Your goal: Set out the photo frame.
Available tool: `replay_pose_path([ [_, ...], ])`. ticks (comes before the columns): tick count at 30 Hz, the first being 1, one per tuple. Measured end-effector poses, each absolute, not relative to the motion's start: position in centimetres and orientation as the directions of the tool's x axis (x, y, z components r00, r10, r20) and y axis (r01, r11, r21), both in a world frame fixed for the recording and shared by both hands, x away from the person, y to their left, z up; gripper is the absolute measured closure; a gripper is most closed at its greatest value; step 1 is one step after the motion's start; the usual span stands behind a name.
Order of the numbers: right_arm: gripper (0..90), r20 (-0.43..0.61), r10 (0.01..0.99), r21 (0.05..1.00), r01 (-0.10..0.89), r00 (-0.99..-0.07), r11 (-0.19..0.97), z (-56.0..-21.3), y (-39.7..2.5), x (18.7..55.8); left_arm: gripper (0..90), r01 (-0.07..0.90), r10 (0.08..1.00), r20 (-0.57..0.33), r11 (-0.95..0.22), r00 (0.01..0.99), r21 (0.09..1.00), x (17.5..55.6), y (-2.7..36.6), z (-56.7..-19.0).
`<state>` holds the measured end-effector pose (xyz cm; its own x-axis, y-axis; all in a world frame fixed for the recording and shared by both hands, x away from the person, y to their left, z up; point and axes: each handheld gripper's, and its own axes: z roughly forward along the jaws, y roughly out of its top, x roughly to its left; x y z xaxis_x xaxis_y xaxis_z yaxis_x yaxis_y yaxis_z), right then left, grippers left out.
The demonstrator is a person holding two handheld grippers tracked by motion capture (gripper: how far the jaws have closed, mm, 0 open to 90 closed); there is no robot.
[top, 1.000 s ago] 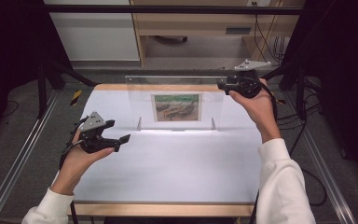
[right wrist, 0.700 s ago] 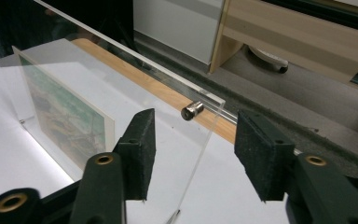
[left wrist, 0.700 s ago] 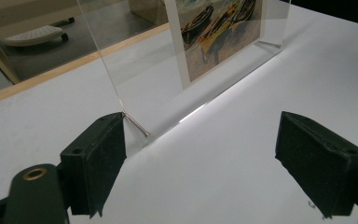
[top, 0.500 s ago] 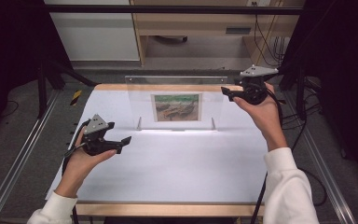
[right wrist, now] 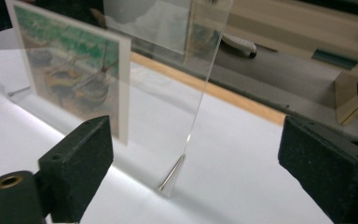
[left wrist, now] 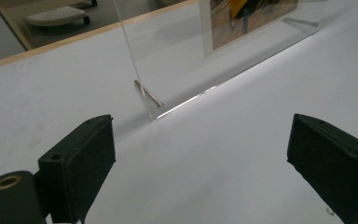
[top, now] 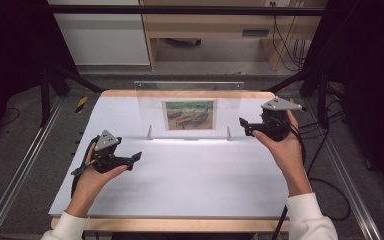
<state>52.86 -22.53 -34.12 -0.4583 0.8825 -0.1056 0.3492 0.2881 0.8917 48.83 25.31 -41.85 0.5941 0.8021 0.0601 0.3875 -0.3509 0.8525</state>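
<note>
The frame (top: 189, 111), a clear upright panel holding a picture (top: 189, 114), stands on the table (top: 190, 175) near its far edge. The frame should be approached squarely at both ends, avoiding its thin metal feet (right wrist: 171, 173). The right gripper (top: 243, 126) is held level beside the frame's right end, jaws wide. The left gripper (top: 135, 158) is held lower, short of the frame's left end, jaws wide and empty.

No writing, label or number can be read on anything here.
</note>
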Motion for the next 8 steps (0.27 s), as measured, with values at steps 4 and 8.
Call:
replay_pose_path([
  [4,7.6,-0.086,0.892,0.89,0.368,-0.445,0.269,-36.3,-22.4,50.9,7.0,0.387,0.821,0.036,-0.307,0.569,0.869,48.5,25.9,-43.4],
  [8,7.1,-0.05,0.899,0.885,0.398,-0.435,0.242,-40.3,-22.6,48.8,7.0,0.381,0.841,0.036,-0.282,0.54,0.88,48.2,26.7,-44.5],
])
